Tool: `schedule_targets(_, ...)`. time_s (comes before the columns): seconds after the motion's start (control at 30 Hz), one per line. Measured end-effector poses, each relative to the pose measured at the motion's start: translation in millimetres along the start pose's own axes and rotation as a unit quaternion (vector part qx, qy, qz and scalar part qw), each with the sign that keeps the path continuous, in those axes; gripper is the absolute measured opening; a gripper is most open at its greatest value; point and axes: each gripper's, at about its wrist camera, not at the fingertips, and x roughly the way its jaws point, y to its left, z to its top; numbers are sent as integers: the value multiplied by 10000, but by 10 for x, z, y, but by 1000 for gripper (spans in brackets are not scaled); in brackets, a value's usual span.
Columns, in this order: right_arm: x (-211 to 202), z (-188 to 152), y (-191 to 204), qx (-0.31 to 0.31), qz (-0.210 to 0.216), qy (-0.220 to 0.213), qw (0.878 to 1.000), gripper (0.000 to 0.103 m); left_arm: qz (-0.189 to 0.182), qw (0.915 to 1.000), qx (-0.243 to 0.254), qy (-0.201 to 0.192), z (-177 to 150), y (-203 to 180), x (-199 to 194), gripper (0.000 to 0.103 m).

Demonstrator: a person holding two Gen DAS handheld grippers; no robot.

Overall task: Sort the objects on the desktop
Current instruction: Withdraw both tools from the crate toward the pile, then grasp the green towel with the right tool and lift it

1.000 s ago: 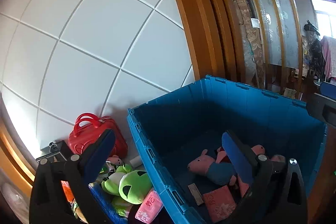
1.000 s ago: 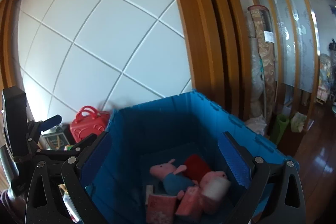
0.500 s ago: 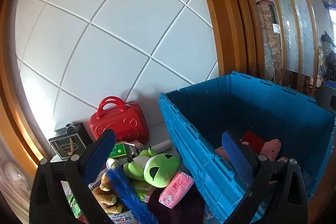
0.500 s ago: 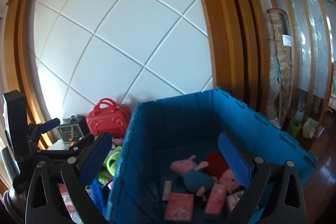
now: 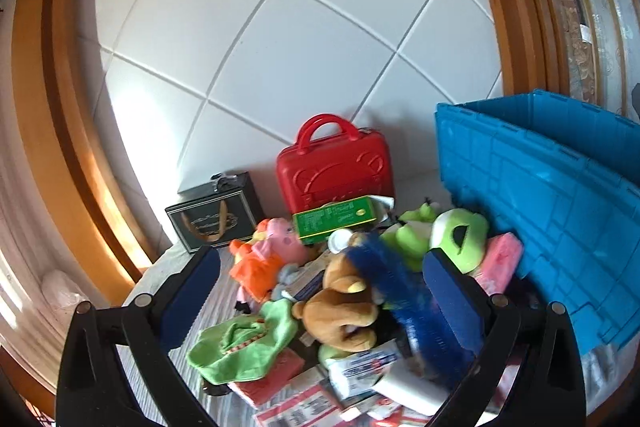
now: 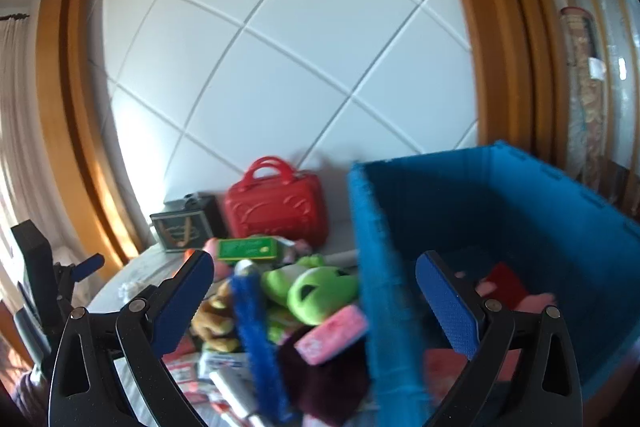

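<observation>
Both claws, left (image 5: pixel 320 287) and right (image 6: pixel 314 287), gape empty; few toys in bin (image 6: pixel 560 211), pile (image 5: pixel 344 291) remains on desk.

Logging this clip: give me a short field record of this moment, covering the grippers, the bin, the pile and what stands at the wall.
left gripper: open, empty, aimed at the pile
right gripper: open, empty, straddling the bin's near wall
blue bin: open-topped, right of the pile, holds pink and red soft items
pile: brown plush bear, green frog plush, pink pig plush, blue brush, green box, paper packets
at wall: red case, dark gift bag
sorting: unfinished
</observation>
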Motion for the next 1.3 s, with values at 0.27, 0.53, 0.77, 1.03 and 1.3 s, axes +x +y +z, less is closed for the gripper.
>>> schedule_targets(0.27,733,-366,968,-119,539,708,9960,103,597,9973,-66,429,-479,1034,316,103)
schedule_targets(0.53,1752,-1037,1900,-278,1602,1661,9726,103,1142,9885,-446,882,-863,1684,534,103)
schedule_targets(0.77,2835,-1853,2610,-348,1946,2761,9406,96,1478,9796,-550,1245,-1232,2025,564,103)
schedule_targets(1.03,3628,-2345,2796,70,1817,3541,9173,61,1410,9751,-665,1577,-1572,2209,670,103)
schedule_targets(1.3,3221,-1708,2980,-560,2290,2577,9370,6,-122,9887,64,1494,-1789,1745,767,103)
